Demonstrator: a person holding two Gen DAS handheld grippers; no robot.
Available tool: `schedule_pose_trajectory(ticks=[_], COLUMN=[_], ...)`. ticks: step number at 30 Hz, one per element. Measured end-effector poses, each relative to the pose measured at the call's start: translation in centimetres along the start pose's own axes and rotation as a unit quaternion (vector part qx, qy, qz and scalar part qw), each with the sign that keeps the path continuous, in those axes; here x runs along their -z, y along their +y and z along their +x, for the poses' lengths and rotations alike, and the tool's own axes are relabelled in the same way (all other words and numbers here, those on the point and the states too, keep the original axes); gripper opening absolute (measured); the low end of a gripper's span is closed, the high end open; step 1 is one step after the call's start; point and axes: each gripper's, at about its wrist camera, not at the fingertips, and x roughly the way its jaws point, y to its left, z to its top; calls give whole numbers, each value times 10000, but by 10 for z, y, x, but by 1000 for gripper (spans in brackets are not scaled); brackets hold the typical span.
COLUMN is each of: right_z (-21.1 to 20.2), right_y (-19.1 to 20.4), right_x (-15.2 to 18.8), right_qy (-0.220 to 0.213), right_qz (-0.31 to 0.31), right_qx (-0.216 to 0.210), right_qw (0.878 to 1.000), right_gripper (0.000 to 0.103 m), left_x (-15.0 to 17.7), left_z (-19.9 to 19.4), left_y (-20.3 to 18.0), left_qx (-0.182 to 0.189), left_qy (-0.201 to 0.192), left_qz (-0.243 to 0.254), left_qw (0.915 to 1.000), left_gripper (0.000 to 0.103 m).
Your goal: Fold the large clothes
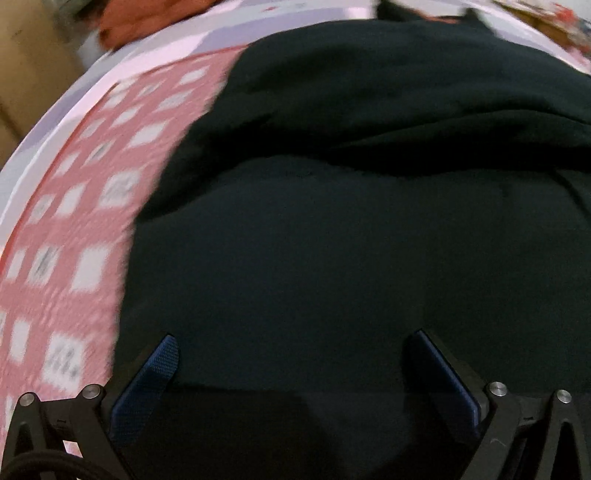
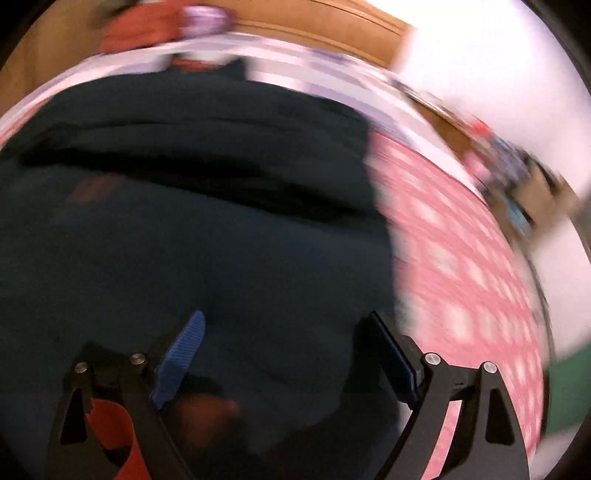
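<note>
A bed covered by a pink quilt with a white square pattern point(image 1: 66, 236) fills both wrist views, with a pale lilac sheet point(image 1: 110, 70) along its far side and light brown wood panelling point(image 2: 332, 29) behind it.

In the left wrist view, the left gripper point(image 1: 291, 354) has its blue-padded fingers point(image 1: 147, 384) spread wide apart, released, with nothing between them; they hang over the large dark, nearly black garment point(image 1: 351, 221), and whether the tips touch the cloth cannot be told. In the right wrist view, the right gripper point(image 2: 284, 339) likewise shows its blue fingers point(image 2: 181, 354) parted wide and empty above the same garment point(image 2: 184, 240), near its right edge where the quilt point(image 2: 461, 258) begins.

The garment lies spread across the middle of the bed, with a thick fold or ridge running across its far part. Its near edge is cut off below the frame in both views. Both pictures are smeared, the right one heavily, so the garment's kind and details cannot be made out. A rust-orange cloth point(image 1: 147, 18) lies at the far side of the bed, only partly in view. Small blurred items point(image 2: 517, 173) along the bed's right edge cannot be identified. A white wall point(image 2: 498, 66) rises to the right.
</note>
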Motion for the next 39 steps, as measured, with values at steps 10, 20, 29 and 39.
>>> schedule_pose_trajectory(ticks=[10,20,29,39], right_z=[-35,-87,-128,-174], right_y=[-43,-25,-17,16], right_x=[52,130,194,235], right_qy=[96,213,614,843], right_qz=[-8,-48,91,561], right_qx=[135,-218,211,546], right_qw=[9999,9995,9979,9934], right_gripper=[90,91,91,91], left_x=[41,99,153,198], left_z=[-54,-78,-97,-123], left_y=[-11,-24,18,70], left_qx=[-327,-229,-179,-210], left_qy=[-44,275,450,432], left_qz=[-290,-64,-75,-142], left_qw=[9990,9993,9988,9987], left_gripper=[103,103,103,103])
